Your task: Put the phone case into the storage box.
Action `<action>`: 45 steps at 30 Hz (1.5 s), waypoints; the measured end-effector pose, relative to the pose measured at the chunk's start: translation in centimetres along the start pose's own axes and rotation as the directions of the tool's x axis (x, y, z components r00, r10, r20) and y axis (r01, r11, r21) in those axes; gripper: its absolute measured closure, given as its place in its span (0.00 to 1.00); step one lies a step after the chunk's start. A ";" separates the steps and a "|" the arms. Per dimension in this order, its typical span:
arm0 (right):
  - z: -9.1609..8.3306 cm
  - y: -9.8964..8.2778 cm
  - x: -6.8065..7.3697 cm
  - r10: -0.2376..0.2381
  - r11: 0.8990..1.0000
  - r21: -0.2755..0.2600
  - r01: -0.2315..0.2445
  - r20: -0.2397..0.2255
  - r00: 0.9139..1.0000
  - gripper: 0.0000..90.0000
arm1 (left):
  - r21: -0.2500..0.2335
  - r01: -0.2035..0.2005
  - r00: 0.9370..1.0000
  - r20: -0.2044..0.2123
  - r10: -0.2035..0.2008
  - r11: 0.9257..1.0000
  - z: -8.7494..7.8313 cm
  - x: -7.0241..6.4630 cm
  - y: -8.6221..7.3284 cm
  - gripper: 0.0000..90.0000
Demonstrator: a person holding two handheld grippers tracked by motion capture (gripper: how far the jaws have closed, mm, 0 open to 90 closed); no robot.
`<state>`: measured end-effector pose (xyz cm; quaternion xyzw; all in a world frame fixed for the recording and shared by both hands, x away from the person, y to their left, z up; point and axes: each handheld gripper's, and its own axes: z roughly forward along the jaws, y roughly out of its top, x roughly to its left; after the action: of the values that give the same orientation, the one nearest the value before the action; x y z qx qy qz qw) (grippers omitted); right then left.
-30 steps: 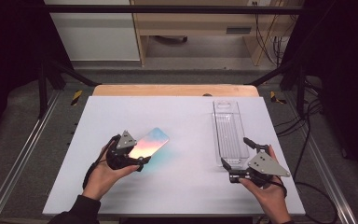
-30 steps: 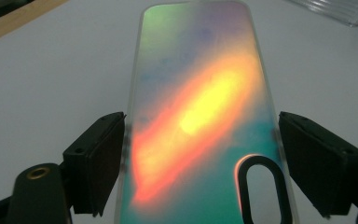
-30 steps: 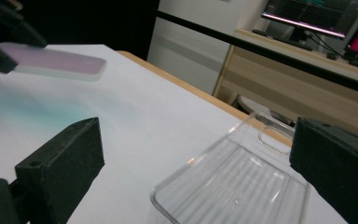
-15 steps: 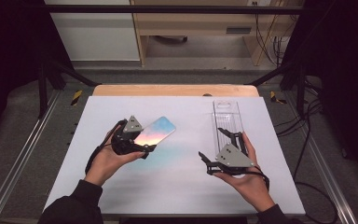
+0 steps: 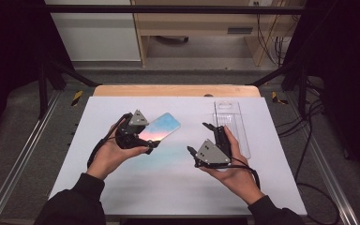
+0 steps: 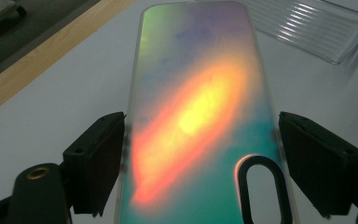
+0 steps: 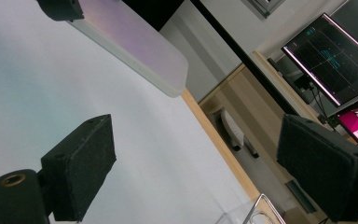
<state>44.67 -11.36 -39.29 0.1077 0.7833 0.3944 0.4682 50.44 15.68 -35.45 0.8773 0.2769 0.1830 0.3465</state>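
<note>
An iridescent phone case [image 5: 163, 125], glowing orange and teal, is lifted off the white table [image 5: 122, 187] left of centre. My left gripper [image 5: 146, 135] is shut on its near end; in the left gripper view both pads press the long edges of the case [image 6: 196, 107], with its camera cutout near the bottom. My right gripper [image 5: 198, 138] hovers in the middle of the table, turned toward the case, open with nothing between its jaws, which have just been closing slightly. In the right gripper view the case [image 7: 135, 42] hangs ahead, beyond the bare pads [image 7: 81, 163].
A clear ribbed plastic tray [image 5: 232, 123] lies on the table's right side, just behind the right hand; it also shows as a clear tray [image 6: 307, 28] past the case. A wooden strip [image 5: 176, 90] edges the table's far side. Monitors [image 7: 335, 51] stand off the table.
The left gripper has lifted the case off the table and carried it slightly away from me. The right gripper has moved left, from beside the tray toward the middle.
</note>
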 end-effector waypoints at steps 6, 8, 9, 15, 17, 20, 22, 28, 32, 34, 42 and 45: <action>0.9 0.6 0.3 -0.048 0.999 -0.005 0.048 0.026 0.999 0.17 | 0.000 -0.010 1.000 0.005 0.010 1.000 -0.1 0.1 1.2 0.18; 1.2 0.7 0.4 -0.071 0.997 0.000 0.071 0.032 0.997 0.18 | 0.004 -0.010 1.000 0.004 0.010 1.000 -0.1 0.3 1.5 0.18; 1.4 0.8 0.5 -0.076 0.997 -0.004 0.076 0.038 0.996 0.19 | 0.004 -0.010 1.000 0.004 0.010 1.000 -0.1 0.4 1.6 0.18; 2.0 1.2 0.8 -0.120 0.993 -0.002 0.120 0.065 0.991 0.22 | 0.007 -0.008 1.000 0.011 0.008 1.000 -0.2 0.7 1.8 0.18; 2.2 1.4 0.9 -0.137 0.991 -0.003 0.137 0.071 0.988 0.22 | 0.006 -0.007 1.000 0.008 0.007 1.000 -0.2 0.7 1.8 0.18; 2.4 1.5 1.1 -0.141 0.990 -0.008 0.142 0.073 0.987 0.22 | 0.007 -0.007 1.000 0.009 0.007 1.000 -0.4 0.8 1.8 0.18; 2.4 1.6 1.2 -0.148 0.989 -0.010 0.150 0.077 0.986 0.22 | 0.003 -0.004 1.000 0.011 0.004 1.000 -0.4 0.8 1.8 0.18; 2.6 1.7 1.4 -0.155 0.988 -0.009 0.156 0.072 0.985 0.22 | 0.006 -0.010 1.000 0.013 0.010 1.000 -0.6 0.8 2.1 0.18; 2.7 1.6 1.5 -0.159 0.987 -0.007 0.160 0.069 0.985 0.22 | 0.002 -0.006 1.000 0.017 0.006 1.000 -0.7 0.9 2.0 0.18; 2.8 1.6 1.6 -0.166 0.986 -0.004 0.166 0.065 0.984 0.23 | 0.001 -0.002 1.000 0.024 0.002 1.000 -0.7 0.9 2.0 0.18; 3.5 2.0 2.3 -0.196 0.980 -0.007 0.197 0.061 0.979 0.26 | 0.008 -0.011 0.999 0.035 0.011 1.000 -0.9 0.6 2.4 0.18; 3.8 2.1 2.6 -0.212 0.977 -0.011 0.213 0.065 0.975 0.27 | 0.014 -0.019 0.999 0.038 0.018 1.000 -0.7 0.5 2.5 0.18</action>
<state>45.93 -6.61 -40.37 0.0319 0.7716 0.3454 0.5333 51.36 14.83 -33.09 0.8857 0.2635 0.1675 0.3435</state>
